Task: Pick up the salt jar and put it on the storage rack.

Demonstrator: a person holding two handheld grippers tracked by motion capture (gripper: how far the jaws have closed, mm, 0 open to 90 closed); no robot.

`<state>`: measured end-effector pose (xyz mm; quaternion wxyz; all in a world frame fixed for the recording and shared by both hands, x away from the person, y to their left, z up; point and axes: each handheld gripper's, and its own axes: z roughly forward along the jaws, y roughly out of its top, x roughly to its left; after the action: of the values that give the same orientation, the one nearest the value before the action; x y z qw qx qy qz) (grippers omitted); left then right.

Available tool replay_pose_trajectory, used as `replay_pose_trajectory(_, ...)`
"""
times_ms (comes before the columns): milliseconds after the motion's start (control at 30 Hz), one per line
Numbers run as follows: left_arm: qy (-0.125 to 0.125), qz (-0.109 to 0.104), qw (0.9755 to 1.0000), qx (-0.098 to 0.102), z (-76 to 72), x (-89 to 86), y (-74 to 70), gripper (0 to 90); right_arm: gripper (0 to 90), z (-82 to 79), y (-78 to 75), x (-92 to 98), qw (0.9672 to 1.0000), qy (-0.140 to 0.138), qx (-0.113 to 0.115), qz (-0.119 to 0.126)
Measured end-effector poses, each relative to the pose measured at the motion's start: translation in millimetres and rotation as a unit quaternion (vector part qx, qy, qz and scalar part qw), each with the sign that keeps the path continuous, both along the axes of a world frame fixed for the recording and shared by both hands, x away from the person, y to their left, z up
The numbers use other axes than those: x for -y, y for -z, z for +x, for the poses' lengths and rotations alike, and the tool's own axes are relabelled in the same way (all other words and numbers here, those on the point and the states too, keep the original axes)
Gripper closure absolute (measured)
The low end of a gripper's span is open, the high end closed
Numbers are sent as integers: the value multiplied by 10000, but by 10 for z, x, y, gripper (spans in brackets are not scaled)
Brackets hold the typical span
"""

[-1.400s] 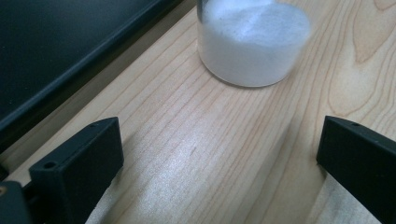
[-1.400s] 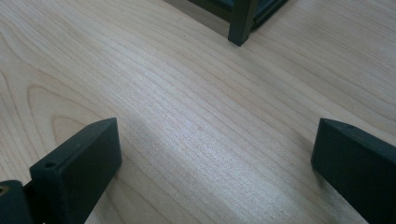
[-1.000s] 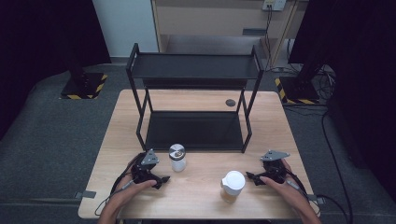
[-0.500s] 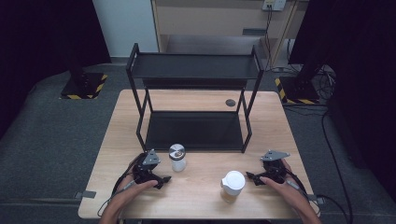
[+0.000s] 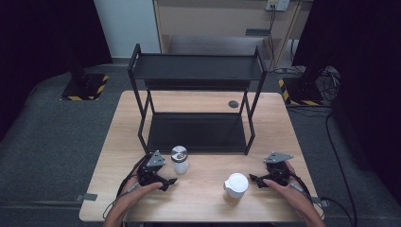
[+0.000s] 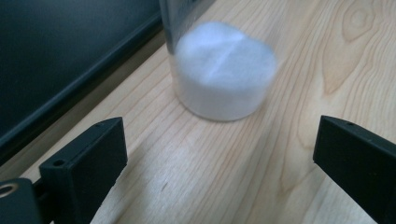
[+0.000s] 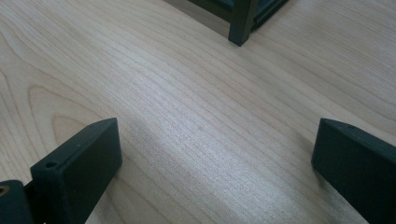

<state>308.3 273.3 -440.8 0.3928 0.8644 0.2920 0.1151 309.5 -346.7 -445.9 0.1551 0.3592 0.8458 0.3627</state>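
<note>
A two-tier rack [image 5: 197,94] stands on the worktop [image 5: 118,142], toward its far edge and centred between the left and right edges. Before the rack's front left part, just beside its lower shelf, stands a jar [image 5: 179,159]. The left hand-held gripper [image 5: 166,182] lies just left of the jar, near the worktop's near edge. A lidded cup [image 5: 235,188] stands right of the jar, close to the near edge. The right hand-held gripper [image 5: 255,180] lies just right of the cup, toward the near right corner.

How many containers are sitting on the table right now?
2. A small jar with a metal lid stands beside the left gripper, in front of the rack. A white-lidded cup stands near the right gripper.
</note>
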Motion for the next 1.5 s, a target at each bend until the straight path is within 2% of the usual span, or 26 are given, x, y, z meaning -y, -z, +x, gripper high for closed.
replay_pose_trajectory(100, -34, -138, 9999, 3, 3, 21, -6, 16, 25, 0, 0, 0, 10000, 0, 0, 0)
replay_pose_trajectory(900, -274, -538, 9981, 72, 41, 176, 30, 22, 25, -1, 0, 0, 10000, 0, 1, -1)
replay_pose_trajectory(1500, -324, -783, 9963, 136, 69, 216, 68, 140, 25, -4, -1, -3, 10000, 10, 1, -3)
